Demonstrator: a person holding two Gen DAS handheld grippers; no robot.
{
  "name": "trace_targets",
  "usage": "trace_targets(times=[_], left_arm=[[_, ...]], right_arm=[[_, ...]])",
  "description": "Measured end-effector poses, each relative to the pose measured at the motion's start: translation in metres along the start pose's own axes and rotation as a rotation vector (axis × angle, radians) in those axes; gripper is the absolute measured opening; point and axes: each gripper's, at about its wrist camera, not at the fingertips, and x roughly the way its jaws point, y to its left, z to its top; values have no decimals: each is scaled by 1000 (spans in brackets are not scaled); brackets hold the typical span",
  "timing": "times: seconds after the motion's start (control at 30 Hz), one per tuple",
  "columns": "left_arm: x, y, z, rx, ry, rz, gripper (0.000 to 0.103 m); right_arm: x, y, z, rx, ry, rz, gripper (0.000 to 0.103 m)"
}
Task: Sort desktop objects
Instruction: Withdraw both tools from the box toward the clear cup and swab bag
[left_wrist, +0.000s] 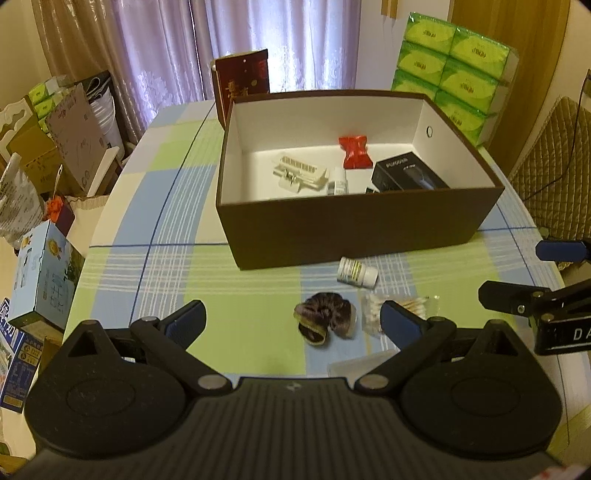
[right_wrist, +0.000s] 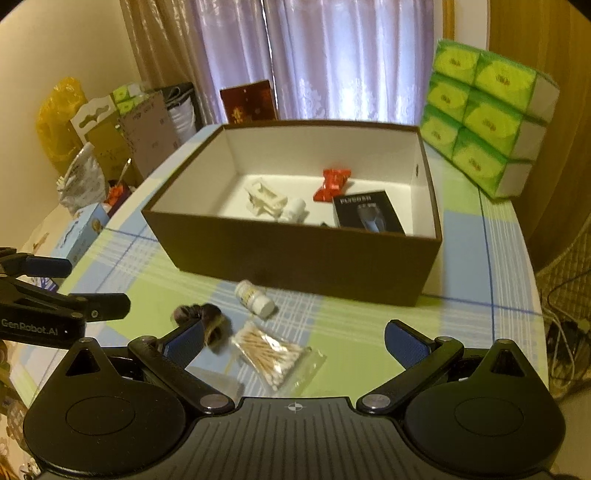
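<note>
Scrunchie (left_wrist: 325, 320), seemingly velvety, crumpled

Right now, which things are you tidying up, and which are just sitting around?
For the job: brown box; white pill bottle, dark scrunchie and bag of cotton swabs, all on the table before it.

Just around: green tissue packs, red card behind the box, blue carton off the table's side.

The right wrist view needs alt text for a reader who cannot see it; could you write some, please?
An open right gripper hovers over a checked tablecloth above a bag of cotton swabs, a dark scrunchie and a white pill bottle. Behind them, a brown box holds several items. The open left gripper shows at left.
</note>
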Motion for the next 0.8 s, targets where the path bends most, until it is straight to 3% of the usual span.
trace_targets(times=[0.37, 0.8], left_arm=[[15, 1, -39, 14, 73, -9, 99], [39, -26, -60, 48, 128, -84, 99]], right_arm=[[9, -7, -35, 12, 78, -17, 101], [23, -31, -60, 79, 153, -56, 101]])
